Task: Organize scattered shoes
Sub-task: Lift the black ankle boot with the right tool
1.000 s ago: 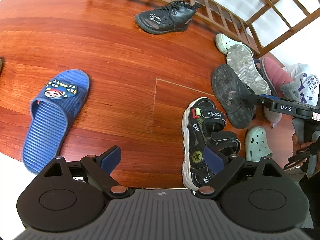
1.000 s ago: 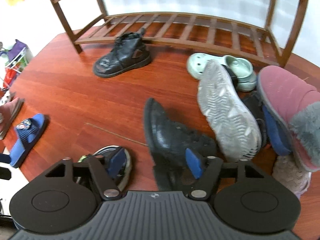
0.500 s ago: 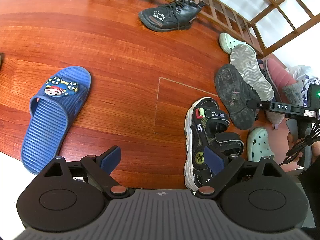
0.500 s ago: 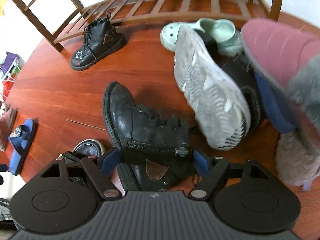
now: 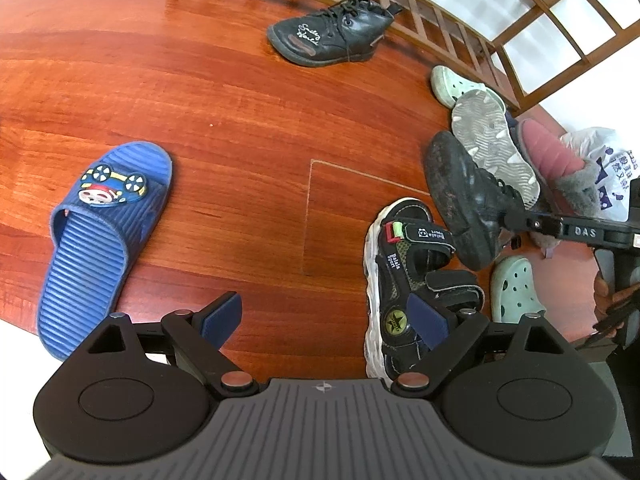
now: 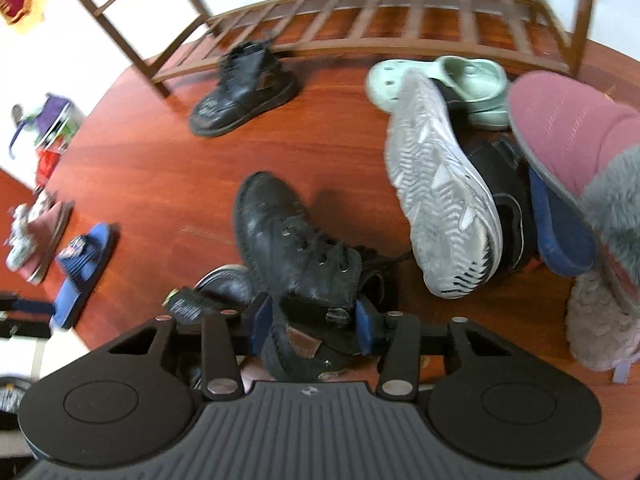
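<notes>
The black boot [image 6: 296,256] sits clenched at its ankle cuff between the blue pads [image 6: 365,320] of the right hand-held gripper [image 6: 312,318], toe pointing away toward the rack [image 6: 360,16]; from the left wrist view its dirty sole faces up and left, so it looks tilted and at least partly lifted off the floor [image 5: 240,120], though whether the toe touches I cannot tell. The grip is on soft collar leather, so the heavy toe will likely sag: carry it slowly, keep the wrist level, and do not loosen until the sole is flat. Its likely mate, the second black boot [image 6: 244,92], stands just in front of the rack, left of the held boot; setting this one beside it, toes matched, seems the sensible goal. Lift clear first, since the sandal [image 5: 408,276] lies just beside and partly under the held boot, and right of the boot a grey-soled sneaker [image 6: 440,200] leans against a heap with a mint clog [image 6: 460,80] and pink slipper [image 6: 568,132]; a swing rightward could topple it. The left hand-held gripper [image 5: 324,318] hangs released over bare floor, left of the sandal, with a blue slide [image 5: 100,232] farther left.
</notes>
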Available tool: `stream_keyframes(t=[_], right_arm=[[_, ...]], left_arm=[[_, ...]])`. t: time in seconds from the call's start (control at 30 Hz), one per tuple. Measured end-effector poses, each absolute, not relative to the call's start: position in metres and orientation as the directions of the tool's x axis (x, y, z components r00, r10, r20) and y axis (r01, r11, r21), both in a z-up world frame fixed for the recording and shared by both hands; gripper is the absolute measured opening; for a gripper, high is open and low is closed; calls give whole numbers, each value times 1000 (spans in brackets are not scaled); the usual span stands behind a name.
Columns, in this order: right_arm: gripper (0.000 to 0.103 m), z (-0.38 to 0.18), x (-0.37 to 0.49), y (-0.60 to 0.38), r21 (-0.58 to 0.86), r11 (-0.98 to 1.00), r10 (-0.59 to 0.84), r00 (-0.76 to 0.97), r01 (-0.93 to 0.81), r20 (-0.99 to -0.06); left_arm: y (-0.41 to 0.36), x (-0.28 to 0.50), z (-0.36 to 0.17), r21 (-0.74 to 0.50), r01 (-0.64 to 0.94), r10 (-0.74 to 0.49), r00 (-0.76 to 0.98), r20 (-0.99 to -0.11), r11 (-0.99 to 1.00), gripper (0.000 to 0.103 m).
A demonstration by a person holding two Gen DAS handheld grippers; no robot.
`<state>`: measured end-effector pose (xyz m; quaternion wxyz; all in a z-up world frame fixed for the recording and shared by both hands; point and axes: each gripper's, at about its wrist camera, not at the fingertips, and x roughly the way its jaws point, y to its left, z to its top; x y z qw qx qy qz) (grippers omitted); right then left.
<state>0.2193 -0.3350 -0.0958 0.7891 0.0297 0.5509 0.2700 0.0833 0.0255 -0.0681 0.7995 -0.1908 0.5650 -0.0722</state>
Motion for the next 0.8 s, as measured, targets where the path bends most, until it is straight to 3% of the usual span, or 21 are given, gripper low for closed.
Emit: stream_keyframes(t=[0.17,0.2,0.23,0.57,0.67,0.73,0.8], right_arm=[[54,-93,216,-326,356,823,485,223,-442,-845],[45,-94,216,-326,351,827,482,230,-440,-846],[27,-96,217,-325,347,830,478,237,-436,-846],[18,-78,215,-292,290,824,475,316,-486,-821],[24,-73,215,-278,266,817,472,329,-512,-818],[40,-70,215,-269,249,812,469,337,-528,-816],[49,-67,213,-264,232,812,462,347,-536,-817]], left_arm=[[24,86,-68,-388,-90,-335,351,-874,917,91],[24,86,-67,-388,-88,-335,353,-874,918,91],[24,87,-67,-387,-87,-335,354,-873,918,91],[20,96,-62,-382,-78,-329,368,-869,921,91],[15,103,-59,-382,-67,-331,374,-866,922,91],[10,109,-56,-383,-54,-336,379,-862,922,91],[2,115,-52,-385,-34,-344,384,-857,922,91]])
